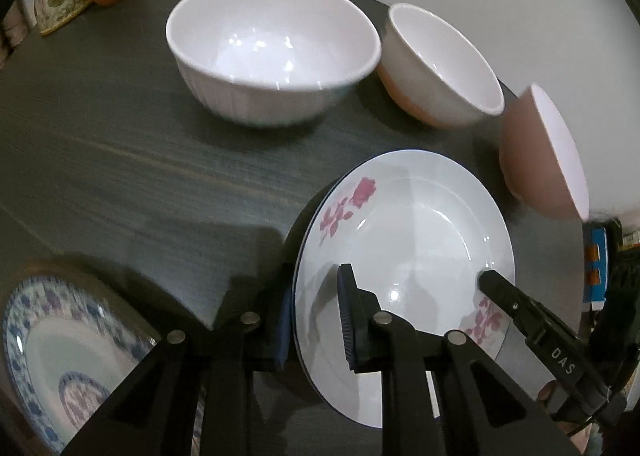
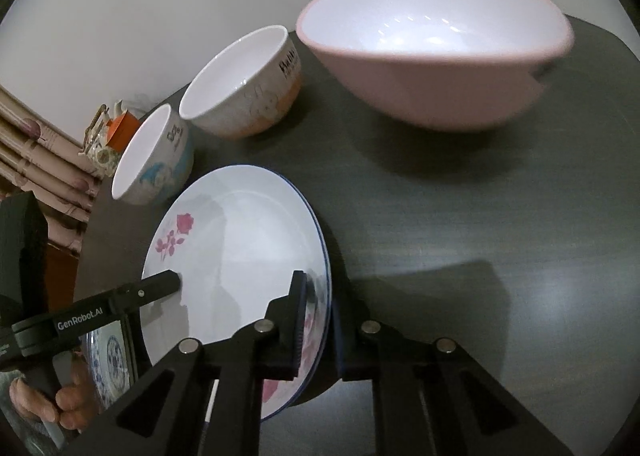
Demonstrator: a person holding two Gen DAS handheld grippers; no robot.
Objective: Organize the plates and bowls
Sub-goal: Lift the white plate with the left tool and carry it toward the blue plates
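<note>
Left gripper pinching rose plate rim. Right gripper clamped on opposite rim. Tilted above tabletop, near bowls.

Rose plate between both grippers' fingers.

both wrist cameras look steeply down at close range from opposite rims of the shared rose-patterned plate.

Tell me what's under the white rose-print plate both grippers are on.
Under the white rose-print plate, a thin blue-edged rim peeks out, apparently a second plate stacked beneath. Its face is covered. Below that lies the dark table. Left gripper and right gripper each straddle the rim.
</note>
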